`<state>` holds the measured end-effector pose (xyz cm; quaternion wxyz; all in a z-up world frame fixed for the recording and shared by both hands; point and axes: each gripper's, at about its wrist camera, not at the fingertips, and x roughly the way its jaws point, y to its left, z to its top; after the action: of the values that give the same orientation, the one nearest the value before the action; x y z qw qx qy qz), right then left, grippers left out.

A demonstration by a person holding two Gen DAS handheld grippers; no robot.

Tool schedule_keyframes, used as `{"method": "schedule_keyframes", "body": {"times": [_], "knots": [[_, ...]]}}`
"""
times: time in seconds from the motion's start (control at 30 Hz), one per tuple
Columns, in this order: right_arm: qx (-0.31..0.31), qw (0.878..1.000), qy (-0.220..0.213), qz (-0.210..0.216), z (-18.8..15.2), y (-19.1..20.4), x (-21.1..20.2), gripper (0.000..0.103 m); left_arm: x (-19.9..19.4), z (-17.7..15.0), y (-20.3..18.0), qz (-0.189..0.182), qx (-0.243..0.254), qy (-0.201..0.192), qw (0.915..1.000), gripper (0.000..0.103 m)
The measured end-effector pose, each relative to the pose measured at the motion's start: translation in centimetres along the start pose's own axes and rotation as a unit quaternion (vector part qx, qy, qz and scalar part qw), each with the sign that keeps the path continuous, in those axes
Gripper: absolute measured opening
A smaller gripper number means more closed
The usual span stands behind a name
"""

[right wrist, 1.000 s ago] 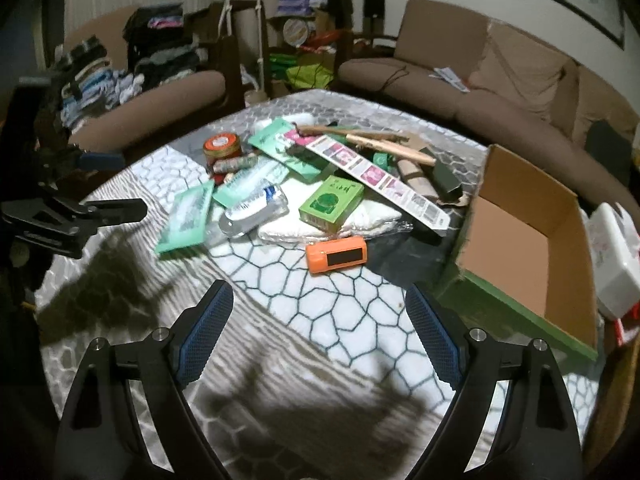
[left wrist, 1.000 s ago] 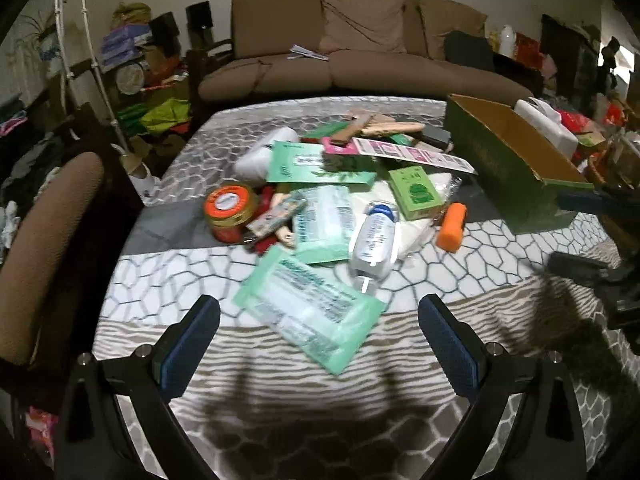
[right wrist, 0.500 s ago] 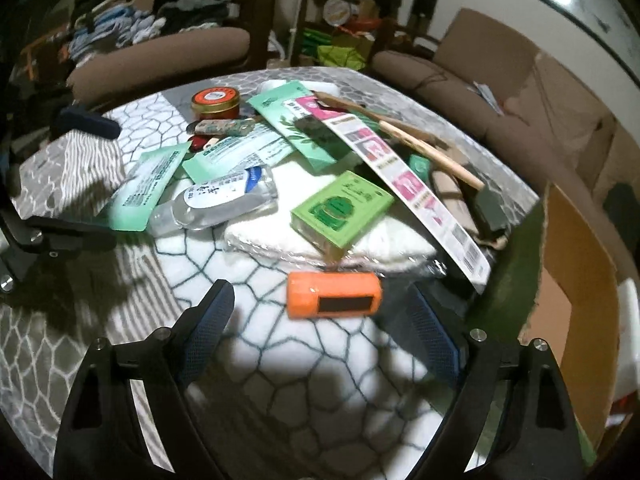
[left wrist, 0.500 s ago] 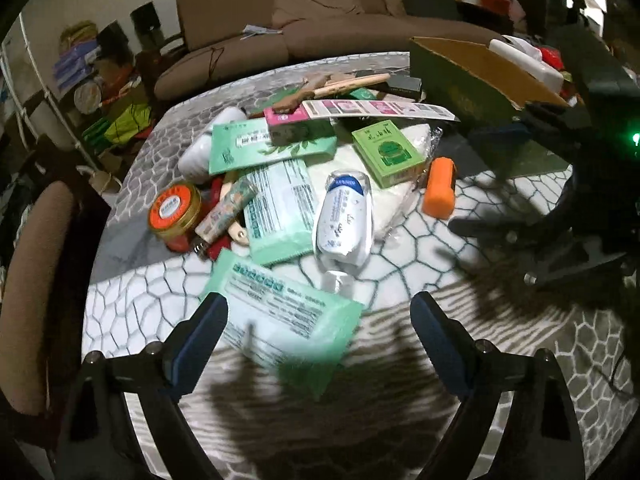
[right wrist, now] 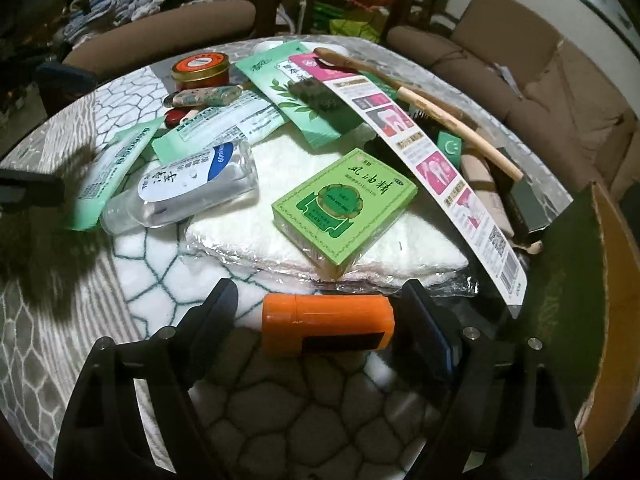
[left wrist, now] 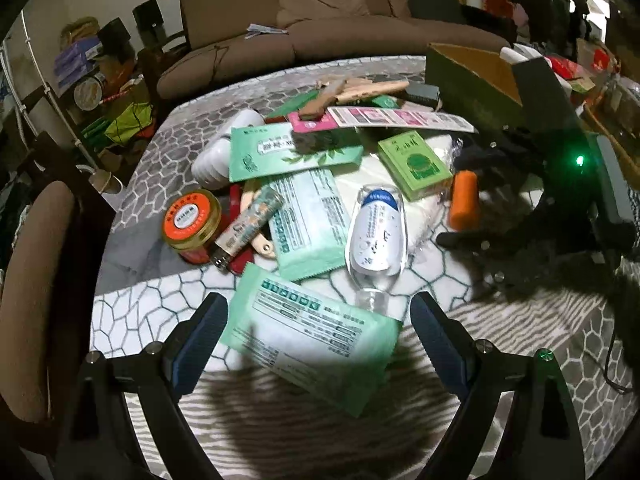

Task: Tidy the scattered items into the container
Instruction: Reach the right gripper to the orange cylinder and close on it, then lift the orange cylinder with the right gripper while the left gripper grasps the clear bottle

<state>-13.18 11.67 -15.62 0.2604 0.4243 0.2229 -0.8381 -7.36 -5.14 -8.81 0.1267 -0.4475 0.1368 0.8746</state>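
In the left wrist view my left gripper [left wrist: 318, 336] stands wide over the near green wipes pack [left wrist: 310, 338], whose edges lie between the fingers, though I cannot tell if they touch it; the clear bottle [left wrist: 376, 236] lies just beyond. In the right wrist view my right gripper [right wrist: 320, 316] is closing around the orange case [right wrist: 326, 322], with a gap visible at the left pad, and the cardboard box [right wrist: 576, 280] waits at the right edge of the table [right wrist: 304, 420].

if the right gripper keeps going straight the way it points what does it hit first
Most likely the orange case, which lies crosswise between the closing jaws of the right gripper, not yet pressed. Beyond it sits the wrapped white cloth; depth is uncertain.
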Motion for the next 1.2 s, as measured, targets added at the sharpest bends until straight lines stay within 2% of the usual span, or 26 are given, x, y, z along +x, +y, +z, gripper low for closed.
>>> {"method": "schedule_keyframes", "body": {"times": [0.07,0.23,0.33,0.63,0.77,0.97,1.2], "knots": [[0.007,1.000,0.002,0.008,-0.1,-0.1,0.0,0.075,0.0,-0.1,-0.2,-0.001,-0.001,0.002,1.0000,0.093],[0.035,0.999,0.006,0.028,-0.6,-0.4,-0.2,0.059,0.0,-0.2,-0.9,-0.006,0.008,0.003,0.9999,0.093],[0.044,0.999,0.010,0.030,-0.9,-0.5,-0.5,0.055,0.0,-0.3,-1.1,-0.007,0.011,0.005,0.9999,0.093],[0.050,0.998,0.019,0.024,-1.4,-0.4,-1.5,0.054,0.0,-0.2,-1.2,-0.004,0.009,0.001,1.0000,0.093],[0.052,0.998,0.023,0.024,-1.4,-0.2,-2.2,0.054,-0.2,-0.2,-2.1,0.018,0.040,-0.008,0.9990,0.093],[0.037,0.999,0.019,0.018,-1.5,0.6,-4.8,0.054,0.6,0.0,-2.7,0.013,0.034,0.000,0.9993,0.093],[0.033,0.999,0.019,0.014,-3.3,1.4,-9.1,0.054,1.2,0.7,-3.9,0.035,0.043,-0.008,0.9984,0.093]]}}
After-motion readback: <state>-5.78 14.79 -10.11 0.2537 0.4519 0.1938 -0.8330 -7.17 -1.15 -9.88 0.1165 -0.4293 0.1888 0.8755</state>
